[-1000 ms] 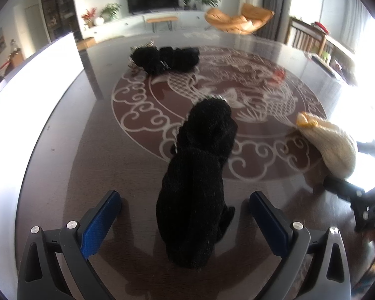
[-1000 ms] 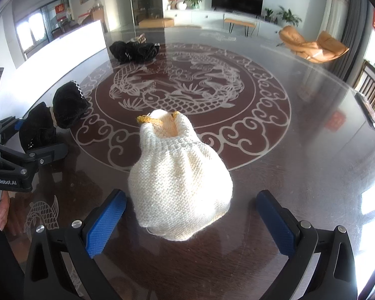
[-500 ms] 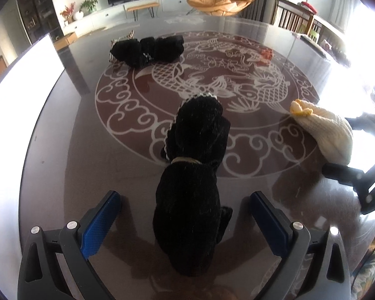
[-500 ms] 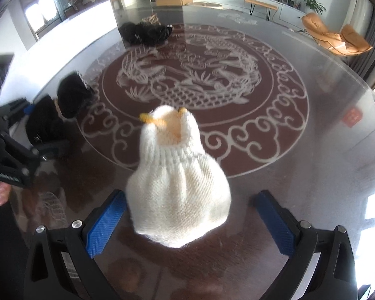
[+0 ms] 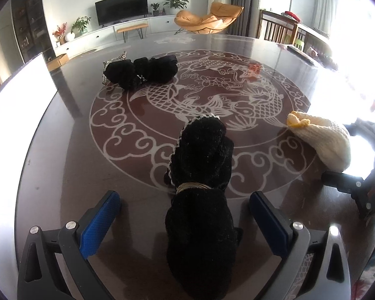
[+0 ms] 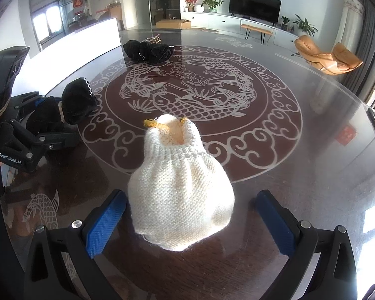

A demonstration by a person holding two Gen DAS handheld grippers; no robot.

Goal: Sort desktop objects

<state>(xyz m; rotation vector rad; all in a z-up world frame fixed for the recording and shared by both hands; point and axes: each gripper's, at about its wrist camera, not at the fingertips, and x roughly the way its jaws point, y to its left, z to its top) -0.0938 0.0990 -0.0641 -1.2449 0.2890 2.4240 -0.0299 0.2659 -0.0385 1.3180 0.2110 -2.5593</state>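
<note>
Both cameras have tipped back up since 0.5 s ago, so the far room shows again, while each pouch stays framed between spread fingers exactly as it was.

Nearest in the left view, the left gripper (image 5: 185, 217) is wide open, its blue pads either side of the black velvet pouch (image 5: 202, 190) with a gap on each side; it grips nothing. That pouch lies lengthwise on the glass-topped table (image 5: 62, 162), its lower body between the pads, a tan cord cinching its neck just ahead of them and its frilled mouth pointing away. It looks soft, light and plush, likely to squash and slump; I judge the best hold is across the bulging body just below the cord, where the cloth is thickest.

The right gripper (image 6: 191, 215) is equally wide open and empty around the cream knitted pouch (image 6: 180, 187), which rests on the table with its yellow-trimmed mouth facing away. Stretchy knit should give under the pads, and it may skid on the slick glass if nudged, so closing squarely on its wide base seems wise.

Further off, another pile of black pouches (image 5: 141, 72) sits by the medallion's far-left edge, probably the sorting group for dark ones.
</note>
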